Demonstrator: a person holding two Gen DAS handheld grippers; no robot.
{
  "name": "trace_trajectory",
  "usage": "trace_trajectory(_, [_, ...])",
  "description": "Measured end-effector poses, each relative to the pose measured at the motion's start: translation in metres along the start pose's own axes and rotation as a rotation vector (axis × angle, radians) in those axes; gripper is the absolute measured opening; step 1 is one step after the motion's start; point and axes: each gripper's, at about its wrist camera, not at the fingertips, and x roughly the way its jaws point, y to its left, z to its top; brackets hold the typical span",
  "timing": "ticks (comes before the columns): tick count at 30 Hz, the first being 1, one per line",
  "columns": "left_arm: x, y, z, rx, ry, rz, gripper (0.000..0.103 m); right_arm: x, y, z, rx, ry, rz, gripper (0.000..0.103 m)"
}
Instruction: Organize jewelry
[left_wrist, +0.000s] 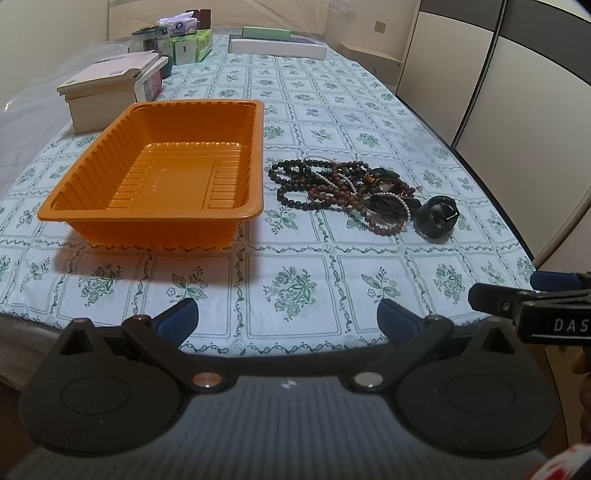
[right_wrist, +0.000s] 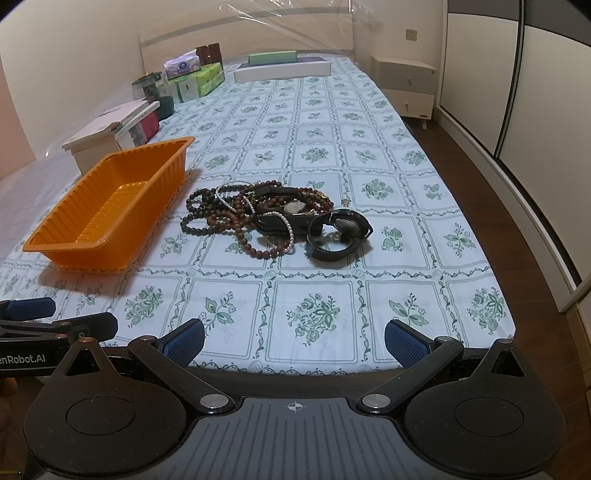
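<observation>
My left gripper (left_wrist: 287, 321) hangs at the bottom of its frame with fingers spread wide and nothing between them; my right gripper (right_wrist: 294, 341) is the same, wide apart and holding nothing. The jewelry pile (right_wrist: 258, 218) of bead strands, pearls and watches lies mid-frame on the floral cloth (right_wrist: 317, 306), with a black watch (right_wrist: 338, 234) at its right edge. The orange tray (left_wrist: 155, 173) sits just left of the pile.
</observation>
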Motion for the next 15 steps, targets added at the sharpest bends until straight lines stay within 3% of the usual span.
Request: trace_trajectory(15, [0.0010,0.0013,-0.0023,-0.002,0.001,-0.004,0.102,0.0002,0.0014,-0.0002,0.000,0.000,0.000,0.103])
